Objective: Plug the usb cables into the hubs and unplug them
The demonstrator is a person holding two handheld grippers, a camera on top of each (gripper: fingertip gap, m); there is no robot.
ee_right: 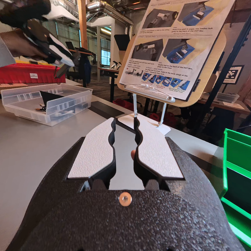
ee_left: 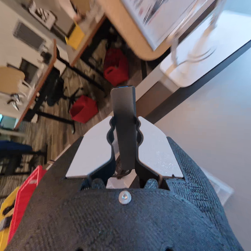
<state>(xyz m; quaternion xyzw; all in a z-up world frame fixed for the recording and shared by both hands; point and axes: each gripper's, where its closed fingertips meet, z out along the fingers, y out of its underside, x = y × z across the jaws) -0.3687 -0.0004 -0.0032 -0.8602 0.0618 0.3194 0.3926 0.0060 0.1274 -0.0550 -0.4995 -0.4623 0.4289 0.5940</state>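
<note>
My left gripper point(ee_left: 124, 120) is shut on a dark grey USB hub point(ee_left: 122, 104), which sticks out past the fingertips with a blue port at its far end. The view is tilted and blurred. In the right wrist view the left gripper point(ee_right: 67, 63) shows at upper left, held in the air with the hub point(ee_right: 61, 71) hanging from it, above the red bin. My right gripper point(ee_right: 125, 122) is open and empty, low over the grey table point(ee_right: 34, 142). A clear plastic tray point(ee_right: 47, 103) at left holds dark hubs and cables.
An instruction sheet on a wooden board with a white stand point(ee_right: 167, 57) rises behind my right gripper. A green bin point(ee_right: 237, 169) sits at the right edge. A red bin point(ee_right: 27, 74) stands behind the clear tray. Red bins point(ee_left: 84, 108) lie on the floor beyond the table edge. The left gripper's tips are roughly 40 centimeters from the right gripper's.
</note>
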